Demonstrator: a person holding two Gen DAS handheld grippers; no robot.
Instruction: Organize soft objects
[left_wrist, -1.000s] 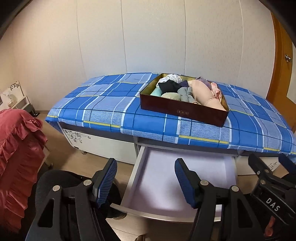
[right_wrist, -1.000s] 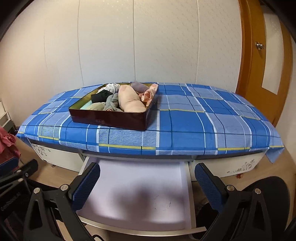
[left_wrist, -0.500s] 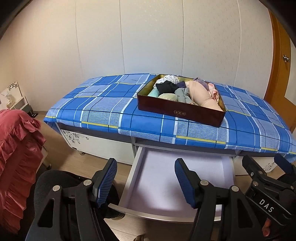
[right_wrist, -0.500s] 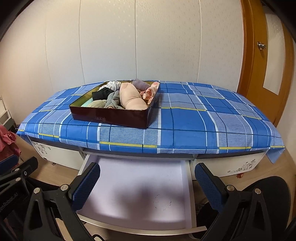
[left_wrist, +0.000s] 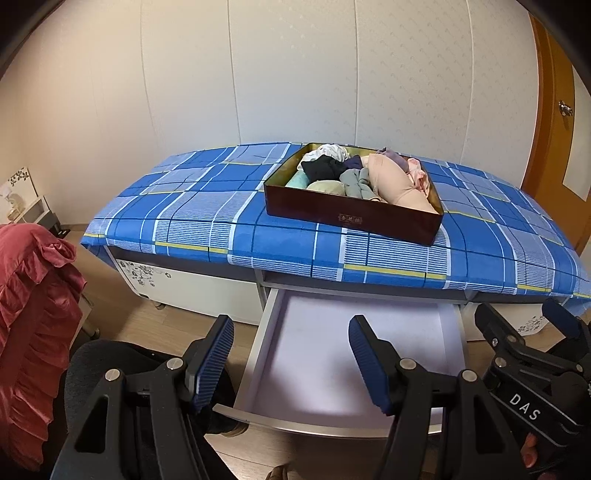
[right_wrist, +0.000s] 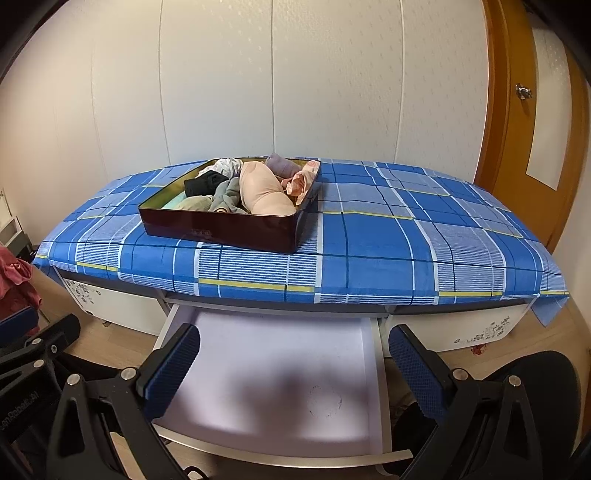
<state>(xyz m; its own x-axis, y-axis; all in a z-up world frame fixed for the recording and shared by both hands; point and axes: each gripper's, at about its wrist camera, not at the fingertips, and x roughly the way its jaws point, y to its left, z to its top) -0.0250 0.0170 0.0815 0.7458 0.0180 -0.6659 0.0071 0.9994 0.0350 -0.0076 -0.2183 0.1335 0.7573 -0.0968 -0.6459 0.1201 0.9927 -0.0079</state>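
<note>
Left wrist view: the left hand-held gripper (left_wrist: 291, 354) hangs over the front left corner of an open drawer (left_wrist: 369, 424), its two blue-padded fingers (left_wrist: 218, 350) set partly apart with nothing between them. The drawer is pulled out from under a low table covered by a blue plaid cloth (left_wrist: 207, 206). On the cloth, right of centre, sits a dark red box (left_wrist: 351, 221) packed with soft clothes (left_wrist: 391, 181): a large peach piece along the right side, grey, black, white, mint and pale yellow pieces to its left. At the lower right edge the right hand-held gripper (left_wrist: 524, 321) shows, a fingertip of the person's hand (left_wrist: 530, 456) under it. A red ruffled fabric (left_wrist: 33, 314) fills the left edge, and a wooden door (left_wrist: 554, 122) stands at the right.

Right wrist view: the right hand-held gripper (right_wrist: 293, 350) is held over the same drawer (right_wrist: 273, 454), its jaws spread wide and empty, one finger near each side wall. The drawer's pale floor is bare apart from a faint ring mark. Behind it the box (right_wrist: 221, 229) rests on the left half of the cloth (right_wrist: 406, 236), the clothes (right_wrist: 266, 192) inside it, well apart from both grippers. Part of the left hand-held gripper (right_wrist: 37, 343) shows at the left edge.
</note>
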